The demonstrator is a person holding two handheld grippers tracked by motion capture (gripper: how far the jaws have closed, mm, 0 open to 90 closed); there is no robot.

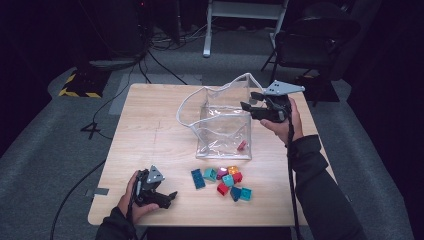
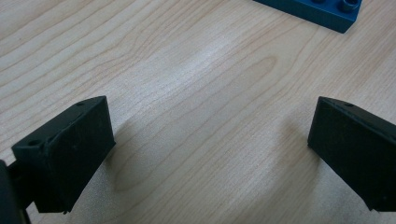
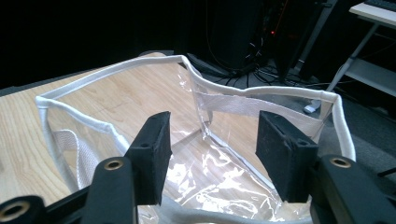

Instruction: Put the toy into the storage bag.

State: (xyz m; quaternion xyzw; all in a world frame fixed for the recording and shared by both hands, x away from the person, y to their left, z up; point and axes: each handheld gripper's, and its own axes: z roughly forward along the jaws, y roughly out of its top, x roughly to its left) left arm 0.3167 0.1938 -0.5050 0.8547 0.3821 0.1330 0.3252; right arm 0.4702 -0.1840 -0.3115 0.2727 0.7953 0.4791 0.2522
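A clear plastic bag (image 1: pixel 222 127) with white trim stands open in the middle of the wooden table (image 1: pixel 150 135). One red brick (image 1: pixel 242 145) lies inside it near the front right corner. My right gripper (image 1: pixel 250 106) hovers over the bag's right rim, open, with nothing between its jaws; in the right gripper view (image 3: pixel 212 149) it looks down into the bag (image 3: pixel 116 67). Several coloured bricks (image 1: pixel 227 182) lie in front of the bag, with a dark blue brick (image 1: pixel 198 178) at their left. My left gripper (image 1: pixel 167 197) rests low at the front left, open over bare wood (image 2: pixel 210 140), with the blue brick (image 2: pixel 322 9) ahead.
The table's front edge (image 1: pixel 190 224) runs just behind the left hand. Beyond the far edge there are cables on the floor (image 1: pixel 155 55), a black chair (image 1: pixel 310 40) at the right and a white desk frame (image 1: pixel 240 15).
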